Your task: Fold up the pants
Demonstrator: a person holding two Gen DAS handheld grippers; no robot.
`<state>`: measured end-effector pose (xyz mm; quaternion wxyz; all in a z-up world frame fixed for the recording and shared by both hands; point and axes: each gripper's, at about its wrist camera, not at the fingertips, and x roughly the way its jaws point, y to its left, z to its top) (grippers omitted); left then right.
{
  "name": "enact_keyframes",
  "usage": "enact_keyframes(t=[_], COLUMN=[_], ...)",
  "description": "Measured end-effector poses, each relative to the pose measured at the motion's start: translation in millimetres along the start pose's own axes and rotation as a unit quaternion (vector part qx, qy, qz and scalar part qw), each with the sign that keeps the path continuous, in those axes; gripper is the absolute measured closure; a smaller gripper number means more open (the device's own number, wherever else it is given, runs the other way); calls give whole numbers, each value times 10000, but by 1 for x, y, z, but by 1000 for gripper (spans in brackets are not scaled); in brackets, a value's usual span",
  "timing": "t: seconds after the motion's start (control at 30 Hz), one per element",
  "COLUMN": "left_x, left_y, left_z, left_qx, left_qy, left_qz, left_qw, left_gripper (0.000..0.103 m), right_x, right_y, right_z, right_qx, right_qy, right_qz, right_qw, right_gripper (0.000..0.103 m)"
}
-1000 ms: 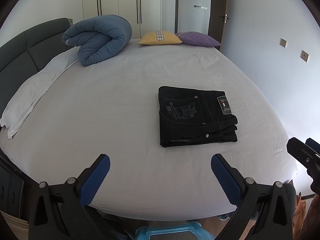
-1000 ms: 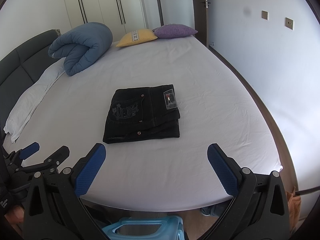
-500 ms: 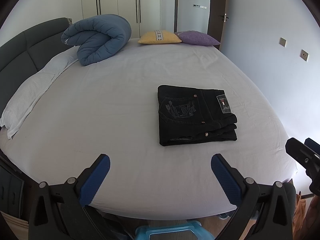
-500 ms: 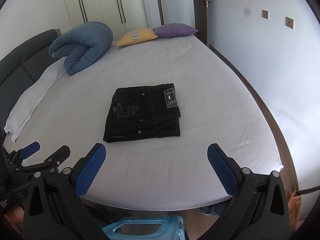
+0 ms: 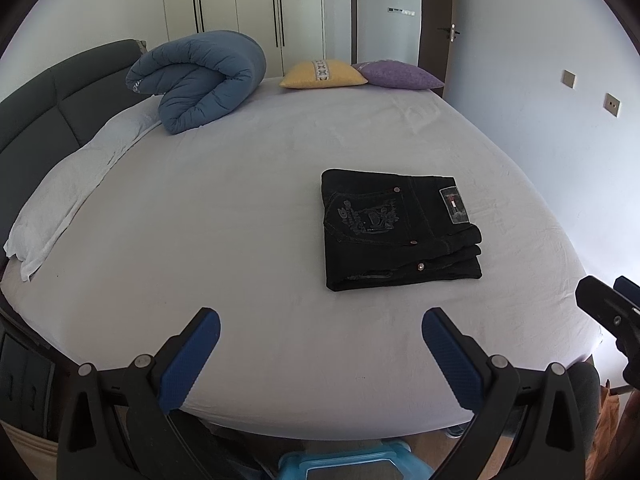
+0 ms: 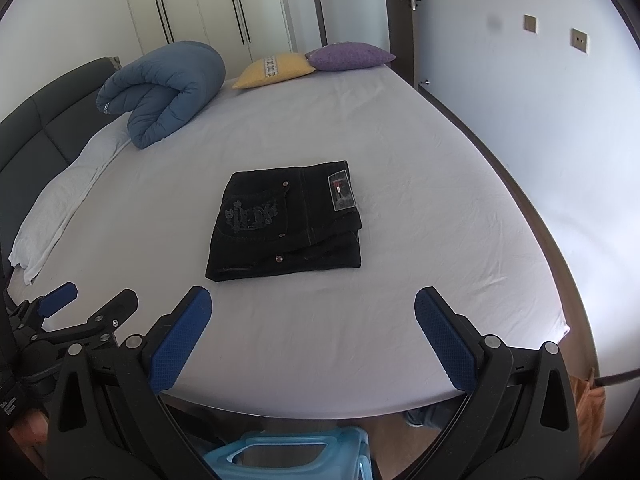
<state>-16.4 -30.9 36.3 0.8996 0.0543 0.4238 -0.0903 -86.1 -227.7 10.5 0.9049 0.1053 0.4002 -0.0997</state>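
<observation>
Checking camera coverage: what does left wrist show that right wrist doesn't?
Left wrist only: the right hand-held gripper poking in at the right edge, and more of the headboard.
Right wrist only: the left hand-held gripper at lower left, plus the bed's dark frame edge along the wall.
Both: folded black pants on the white sheet, blue duvet, yellow pillow and purple pillow, wardrobe.
</observation>
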Motion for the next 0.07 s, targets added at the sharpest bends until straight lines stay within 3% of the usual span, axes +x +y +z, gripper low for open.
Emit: enact_keyframes(t=[0.07], left_x=[0], left_y=[0], left_z=[-1], left_qx=[-12], left_qy=[1], left_qz=[0], left_qw=[10000], left_gripper=[0], right_x=[1], right_y=[4], right_z=[-6], right_qx=[17], right_qy=[21], right_qz=[12], right_qw=[10000], right_gripper=[0])
